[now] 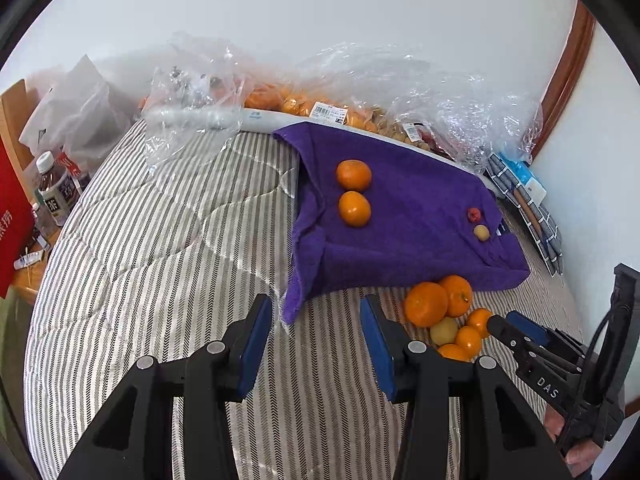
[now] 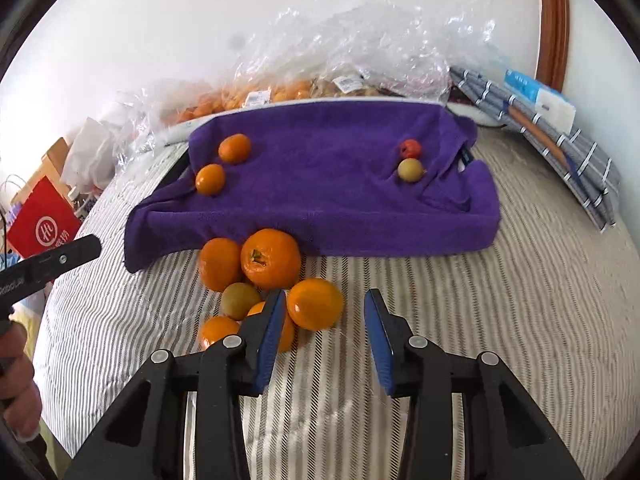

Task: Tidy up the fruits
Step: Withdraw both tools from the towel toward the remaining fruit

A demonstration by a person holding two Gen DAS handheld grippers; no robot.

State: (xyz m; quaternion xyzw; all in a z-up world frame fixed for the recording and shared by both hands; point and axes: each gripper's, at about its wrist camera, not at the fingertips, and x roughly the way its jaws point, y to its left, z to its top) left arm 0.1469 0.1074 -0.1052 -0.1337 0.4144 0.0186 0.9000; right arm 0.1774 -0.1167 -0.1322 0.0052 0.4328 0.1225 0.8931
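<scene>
a purple towel [image 2: 320, 168] lies spread on a striped bed [image 2: 480, 300] and serves as the landmark here. on the towel's far left part sit two oranges [image 2: 234, 148], one just in front of the other and nearly touching. on the towel's right part lie a small red fruit [image 2: 411, 148] and, just in front of it, a small yellow fruit [image 2: 411, 169], close together.

against the towel's near edge, on the bare bed, rests a heap of fruit [image 2: 270, 258]: several oranges bunched together with a yellow-green fruit [image 2: 240, 301] among them, all touching or nearly so.

the right hand-held gripper [image 2: 325, 336] hangs just in front of that heap, released, its blue pads spread wide with nothing between them; the left pad is right beside one orange [image 2: 315, 303] of the heap.

the left hand-held gripper [image 1: 316, 340] hangs before the towel's near left corner, also released and holding nothing.

behind the towel, along the wall, lie clear plastic bags [image 1: 360, 88] with more oranges inside. to the towel's right lies folded checked cloth [image 2: 560, 148]. far to the towel's left stand a bottle [image 1: 54, 190] and a red bag [image 2: 42, 224].
</scene>
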